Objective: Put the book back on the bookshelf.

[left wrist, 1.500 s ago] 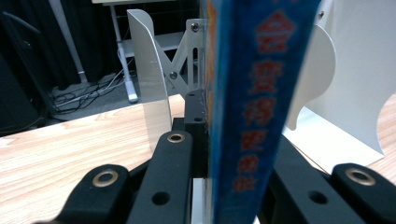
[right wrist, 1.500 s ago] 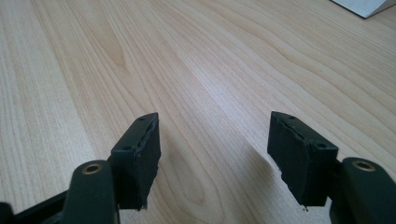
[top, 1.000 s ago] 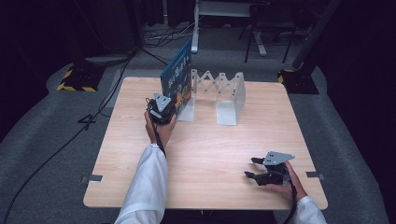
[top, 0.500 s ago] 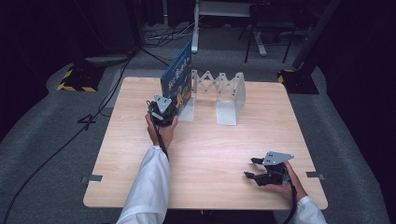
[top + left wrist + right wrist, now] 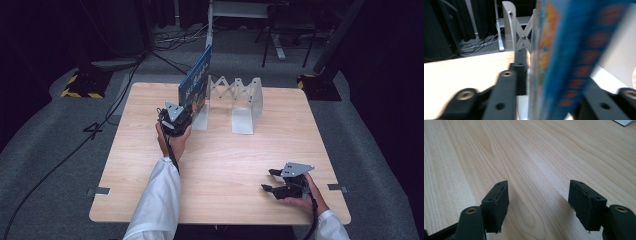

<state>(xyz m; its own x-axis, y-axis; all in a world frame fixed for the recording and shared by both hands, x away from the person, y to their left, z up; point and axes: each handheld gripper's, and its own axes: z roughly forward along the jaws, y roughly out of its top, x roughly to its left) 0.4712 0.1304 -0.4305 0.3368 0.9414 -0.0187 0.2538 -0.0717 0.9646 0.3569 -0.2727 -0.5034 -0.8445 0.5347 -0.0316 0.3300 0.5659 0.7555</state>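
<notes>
A light wooden table with a pale grain stood on grey carpeted floor in a dark room, where black curtains closed off the back and sides. Black cables trailed across the carpet past a weighted stand base edged in yellow-and-black hazard tape. A white metal frame and dark stand legs stood behind the table.

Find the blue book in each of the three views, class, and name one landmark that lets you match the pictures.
High view: the blue book stands upright at the left end of the white rack, left gripper at its near edge.
Left gripper view: right of centre, between the black jaws.
Right gripper view: bare wooden table with no book on it.
Shared landmark: the table.
</notes>
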